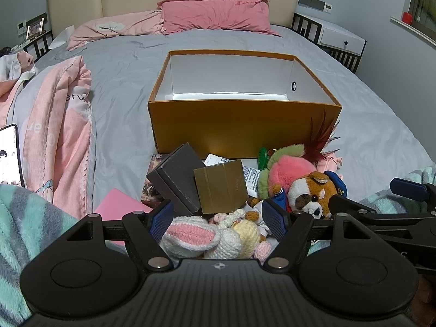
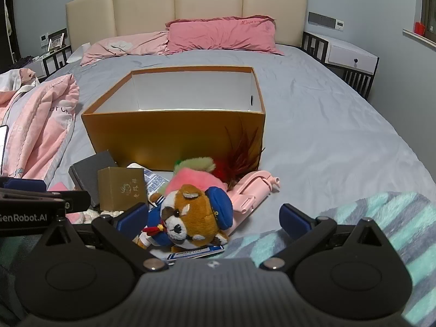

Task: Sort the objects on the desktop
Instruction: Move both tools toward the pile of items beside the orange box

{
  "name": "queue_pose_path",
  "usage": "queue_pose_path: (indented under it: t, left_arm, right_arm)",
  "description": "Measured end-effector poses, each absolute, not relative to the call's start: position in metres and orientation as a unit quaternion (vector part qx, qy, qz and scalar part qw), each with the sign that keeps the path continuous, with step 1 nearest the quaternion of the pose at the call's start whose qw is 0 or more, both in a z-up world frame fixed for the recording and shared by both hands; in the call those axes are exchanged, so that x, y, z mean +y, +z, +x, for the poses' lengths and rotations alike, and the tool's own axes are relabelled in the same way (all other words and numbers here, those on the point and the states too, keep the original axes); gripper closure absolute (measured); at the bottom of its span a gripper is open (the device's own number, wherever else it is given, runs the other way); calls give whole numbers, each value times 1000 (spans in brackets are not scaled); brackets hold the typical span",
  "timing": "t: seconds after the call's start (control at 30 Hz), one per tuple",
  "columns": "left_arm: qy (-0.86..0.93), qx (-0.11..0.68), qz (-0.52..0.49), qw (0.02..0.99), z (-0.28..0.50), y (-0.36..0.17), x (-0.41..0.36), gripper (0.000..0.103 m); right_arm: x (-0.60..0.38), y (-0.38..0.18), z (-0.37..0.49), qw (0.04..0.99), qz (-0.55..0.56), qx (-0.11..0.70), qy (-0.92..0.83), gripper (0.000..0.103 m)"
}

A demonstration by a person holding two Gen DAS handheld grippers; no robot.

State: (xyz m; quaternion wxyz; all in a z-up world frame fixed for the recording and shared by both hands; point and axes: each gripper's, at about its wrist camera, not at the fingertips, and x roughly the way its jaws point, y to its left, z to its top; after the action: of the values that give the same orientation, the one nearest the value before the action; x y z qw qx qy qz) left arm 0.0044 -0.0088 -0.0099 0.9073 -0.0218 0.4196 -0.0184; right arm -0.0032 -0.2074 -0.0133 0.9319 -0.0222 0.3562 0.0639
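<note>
Orange box (image 1: 239, 128), one; plush toys, three.

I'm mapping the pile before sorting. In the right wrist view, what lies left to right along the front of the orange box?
Dark grey box → gold box → red panda plush → pink toy gun.

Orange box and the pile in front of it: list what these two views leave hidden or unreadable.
- Orange box: its floor is hidden by the near wall in both views.
- Printed packet: mostly covered by the gold box in the left view; text too small.
- Blue-edged card: under the red panda plush in the right view, so largely covered.
- Phone: cut off by the left view's edge.
</note>
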Motion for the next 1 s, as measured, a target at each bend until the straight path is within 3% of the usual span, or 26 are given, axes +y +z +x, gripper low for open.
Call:
queue_pose_path:
  t: [0.67,1.0]
  left_arm:
    - [-20,435,-26,900,9,-12,-2,19]
    - [-44,460,-50,886,33,5,28,21]
  right_arm:
    - [-205,-17,4,925,-19,371,77,3]
    - [-179,-4,27,919,-36,367,142,27]
